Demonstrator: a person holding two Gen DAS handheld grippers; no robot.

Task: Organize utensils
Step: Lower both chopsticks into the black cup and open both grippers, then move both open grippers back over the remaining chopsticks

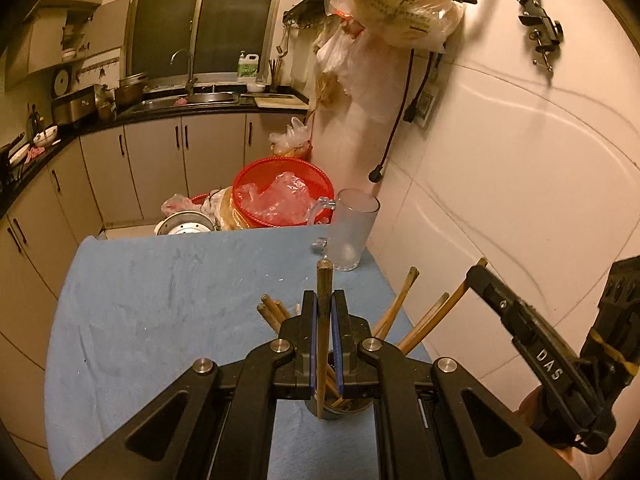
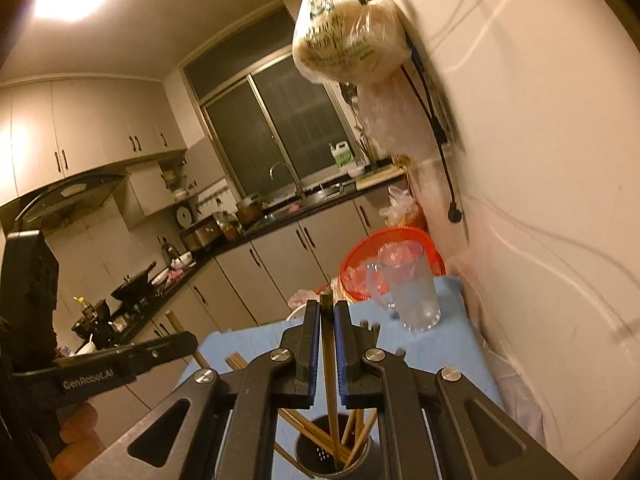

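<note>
Surface: You worked over a table (image 1: 160,300) covered in a pale blue cloth, its right edge running along a white tiled wall (image 1: 520,160).
Room: It was a dim, yellow-lit kitchen, with grey cabinets (image 1: 152,160) under a dark counter, a sink (image 1: 208,98) with a tap below a dark window (image 1: 204,16), and a range hood (image 2: 72,192) on the far left in your right camera.
Hanging items: A bulging plastic bag (image 1: 400,4) hung on the wall above the table's far right corner, with a black cable (image 1: 396,120) dangling beneath it.
Beyond the far edge: A red mesh basket (image 1: 280,196) with crumpled plastic in it sat just past the table, beside a perforated metal pan (image 1: 184,228).
Glass mug: A frosted, empty-looking mug (image 1: 354,232) with a handle stood upright at the far right corner of the table.
Chopstick holder: A dark, round holder (image 2: 340,456) with small holes in its base stood near the right edge, under both of your grippers.
Chopsticks in holder: Brown wooden chopsticks (image 1: 400,300) leaned out of it, fanned in several directions.
Left gripper: Your left gripper (image 1: 324,312) had its jaws clamped on one brown chopstick (image 1: 323,300), which ran down towards the holder's mouth.
Right gripper: Your right gripper (image 2: 328,320) was likewise closed on a single chopstick (image 2: 329,356), its lower end reaching into the holder among the others.
Hands: Part of your hand (image 2: 76,428) showed under the left gripper's body in the right camera.
</note>
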